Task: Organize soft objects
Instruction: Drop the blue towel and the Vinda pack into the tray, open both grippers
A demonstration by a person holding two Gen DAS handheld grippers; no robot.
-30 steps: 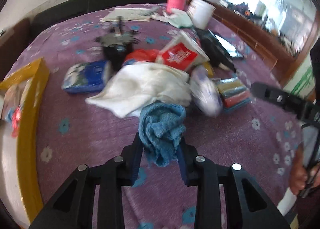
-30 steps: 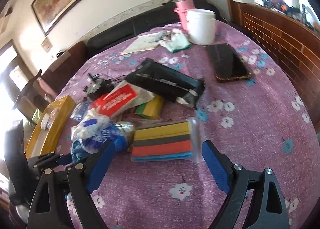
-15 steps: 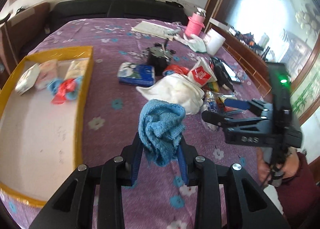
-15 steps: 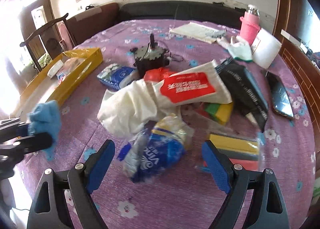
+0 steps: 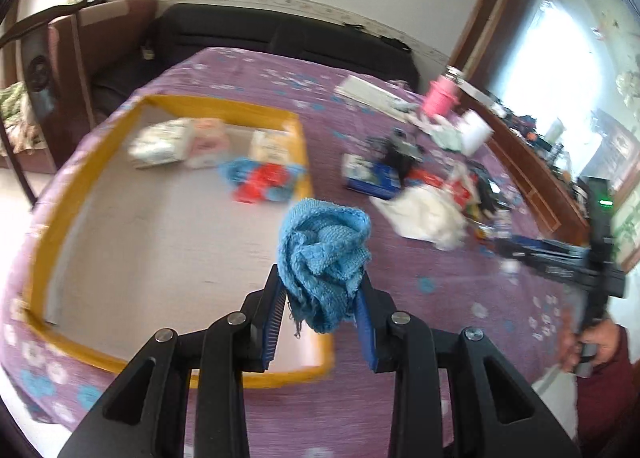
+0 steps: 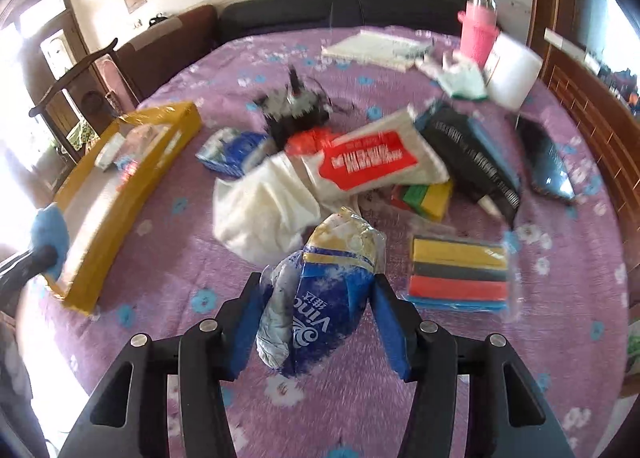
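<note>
My left gripper [image 5: 320, 294] is shut on a crumpled blue cloth [image 5: 322, 254] and holds it above the near right corner of the yellow-rimmed tray [image 5: 168, 102]. The tray holds tissue packs [image 5: 160, 142] and a red and blue soft item [image 5: 260, 178]. My right gripper [image 6: 318, 298] is shut on a blue and white tissue pack [image 6: 320, 298]. A white cloth [image 6: 264, 206] lies just beyond it. The tray also shows in the right wrist view [image 6: 160, 114], with the blue cloth [image 6: 50, 230] at its near end.
A clutter pile sits mid-table: red and white packet [image 6: 372, 158], black pouch [image 6: 472, 154], coloured sponge packs [image 6: 456, 274], a black gadget [image 6: 296, 110], a phone [image 6: 548, 166]. A pink bottle [image 6: 478, 34] and white cup [image 6: 512, 70] stand at the back. The purple flowered tablecloth [image 6: 560, 298] covers the table.
My left gripper carried the blue cloth left, from beside the pile to over the tray. My right gripper closed on the blue and white tissue pack.
</note>
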